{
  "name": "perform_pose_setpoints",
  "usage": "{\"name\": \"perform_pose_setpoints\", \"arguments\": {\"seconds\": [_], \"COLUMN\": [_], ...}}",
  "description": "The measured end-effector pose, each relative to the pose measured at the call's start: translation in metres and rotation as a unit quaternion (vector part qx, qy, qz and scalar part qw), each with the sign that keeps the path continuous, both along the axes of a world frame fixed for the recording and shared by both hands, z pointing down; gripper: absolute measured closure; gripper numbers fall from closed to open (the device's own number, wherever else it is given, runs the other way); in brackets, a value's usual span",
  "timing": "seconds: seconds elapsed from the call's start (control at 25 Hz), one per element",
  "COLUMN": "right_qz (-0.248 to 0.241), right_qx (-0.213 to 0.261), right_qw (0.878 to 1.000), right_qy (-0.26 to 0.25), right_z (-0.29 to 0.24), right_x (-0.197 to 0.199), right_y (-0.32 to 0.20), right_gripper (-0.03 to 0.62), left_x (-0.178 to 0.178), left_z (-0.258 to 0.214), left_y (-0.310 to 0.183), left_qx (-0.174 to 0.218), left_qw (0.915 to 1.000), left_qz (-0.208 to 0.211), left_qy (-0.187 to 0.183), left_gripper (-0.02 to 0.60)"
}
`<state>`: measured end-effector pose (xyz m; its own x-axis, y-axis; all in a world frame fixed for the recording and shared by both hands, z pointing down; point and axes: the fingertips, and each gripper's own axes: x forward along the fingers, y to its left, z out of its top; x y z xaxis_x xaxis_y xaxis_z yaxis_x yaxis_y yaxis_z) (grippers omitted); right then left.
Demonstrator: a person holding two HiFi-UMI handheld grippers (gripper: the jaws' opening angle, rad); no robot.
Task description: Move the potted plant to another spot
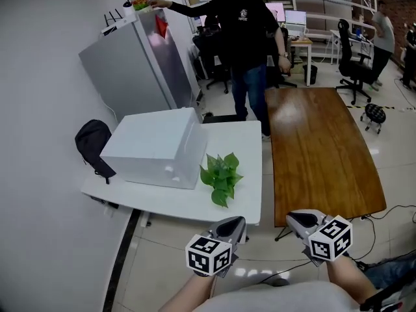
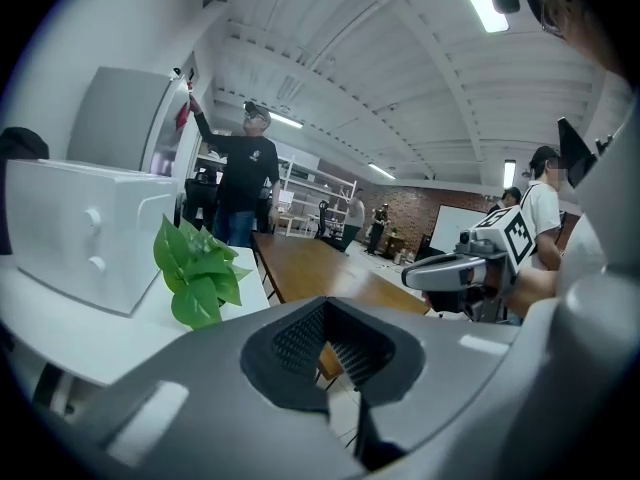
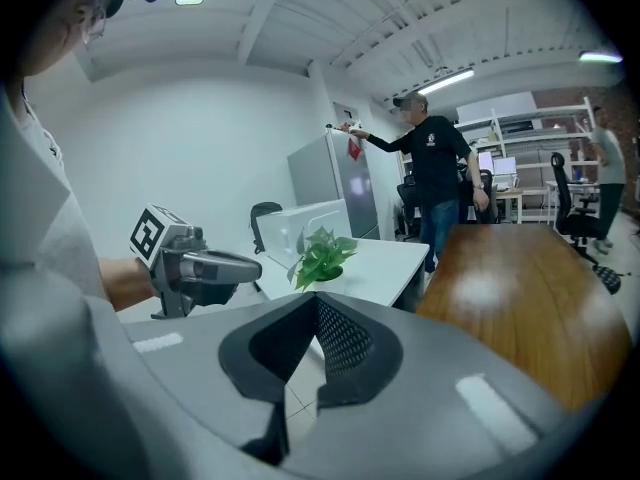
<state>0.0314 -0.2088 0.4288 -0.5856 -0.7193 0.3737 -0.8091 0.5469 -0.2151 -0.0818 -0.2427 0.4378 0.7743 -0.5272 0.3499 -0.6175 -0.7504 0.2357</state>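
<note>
The potted plant (image 1: 221, 174), a small bunch of green leaves, stands on the white table (image 1: 247, 174) near its front edge; its pot is hidden under the leaves. The plant also shows in the left gripper view (image 2: 195, 268) and in the right gripper view (image 3: 322, 253). My left gripper (image 1: 234, 225) hovers just off the table's front edge, below the plant, shut and holding nothing. My right gripper (image 1: 300, 218) is level with it further right, in front of the wooden table, also shut and empty. Both point toward the plant from a short way off.
A white box-shaped appliance (image 1: 156, 148) sits left of the plant. A long wooden table (image 1: 318, 148) adjoins on the right. Behind stand a grey fridge (image 1: 140, 64) and a person (image 1: 247, 38) reaching to its top. A black bag (image 1: 94, 145) hangs at the table's left end.
</note>
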Motion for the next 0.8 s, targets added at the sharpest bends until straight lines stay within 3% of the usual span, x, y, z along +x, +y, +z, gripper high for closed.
{"name": "perform_pose_setpoints", "arguments": {"seconds": [0.36, 0.8], "right_qz": [-0.05, -0.106], "right_qx": [0.021, 0.053], "right_qw": [0.998, 0.988], "right_qy": [0.02, 0.099], "right_z": [0.005, 0.054], "right_x": [-0.002, -0.047], "right_y": [-0.03, -0.095], "right_gripper": [0.591, 0.598], "left_x": [-0.007, -0.075], "left_z": [0.004, 0.012], "left_y": [-0.006, -0.008], "left_qx": [-0.003, -0.017], "left_qw": [0.999, 0.9914], "left_qz": [-0.044, -0.13], "left_qy": [-0.006, -0.01], "left_gripper": [0.584, 0.584]}}
